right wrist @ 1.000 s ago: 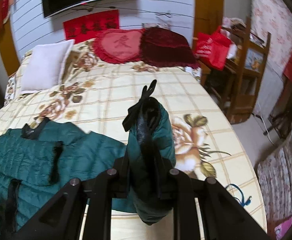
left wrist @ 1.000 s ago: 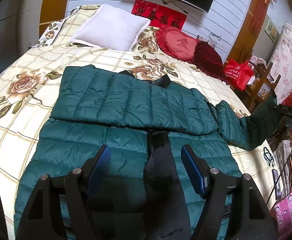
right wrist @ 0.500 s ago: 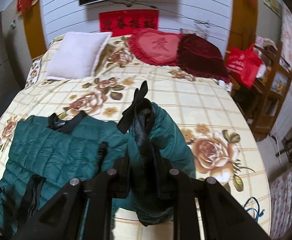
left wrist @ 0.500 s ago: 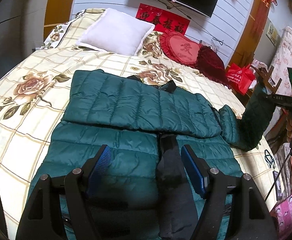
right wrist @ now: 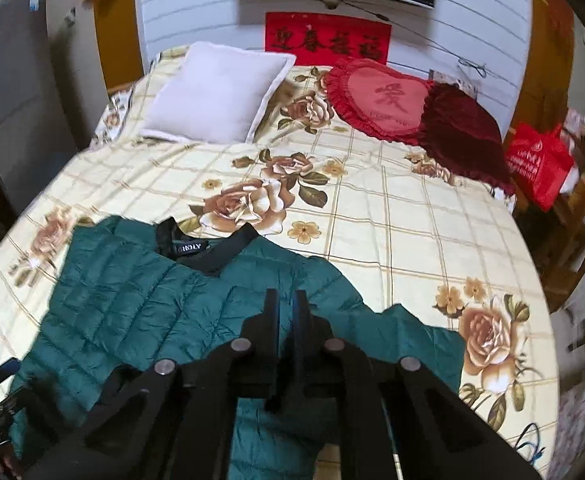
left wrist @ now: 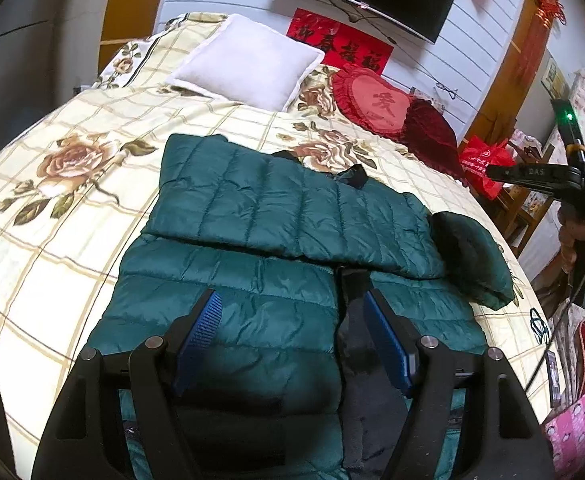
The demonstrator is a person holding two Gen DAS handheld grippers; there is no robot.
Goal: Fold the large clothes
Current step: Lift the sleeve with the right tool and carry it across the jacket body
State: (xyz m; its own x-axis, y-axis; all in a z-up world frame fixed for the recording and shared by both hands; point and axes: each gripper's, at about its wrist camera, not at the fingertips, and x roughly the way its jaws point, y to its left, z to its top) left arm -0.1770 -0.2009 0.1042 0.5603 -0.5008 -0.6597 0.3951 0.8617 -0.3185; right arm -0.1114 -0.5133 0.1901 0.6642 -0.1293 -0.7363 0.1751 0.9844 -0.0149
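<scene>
A dark green quilted puffer jacket (left wrist: pixel 284 216) lies flat on the bed, its left sleeve folded across the chest. Its right sleeve (left wrist: pixel 472 256) lies bunched at the jacket's right edge. My left gripper (left wrist: pixel 292 320) is open and empty, hovering over the jacket's lower front beside the black zipper strip (left wrist: pixel 352 320). My right gripper (right wrist: pixel 286 300) is shut and empty above the jacket (right wrist: pixel 132 304), near the black collar (right wrist: pixel 200 248). It also shows in the left wrist view (left wrist: pixel 540 174), held up to the right of the bed.
The bed has a cream floral cover (left wrist: pixel 64 184). A white pillow (left wrist: pixel 248 62), a red heart cushion (left wrist: pixel 372 102) and a dark red cushion (left wrist: pixel 432 128) lie at the head. A red bag (right wrist: pixel 538 164) and wooden shelves stand to the right of the bed.
My right gripper let go of the right sleeve, which dropped in a bunch onto the jacket's right side. The gripper then swung left over the jacket. My left gripper stayed open.
</scene>
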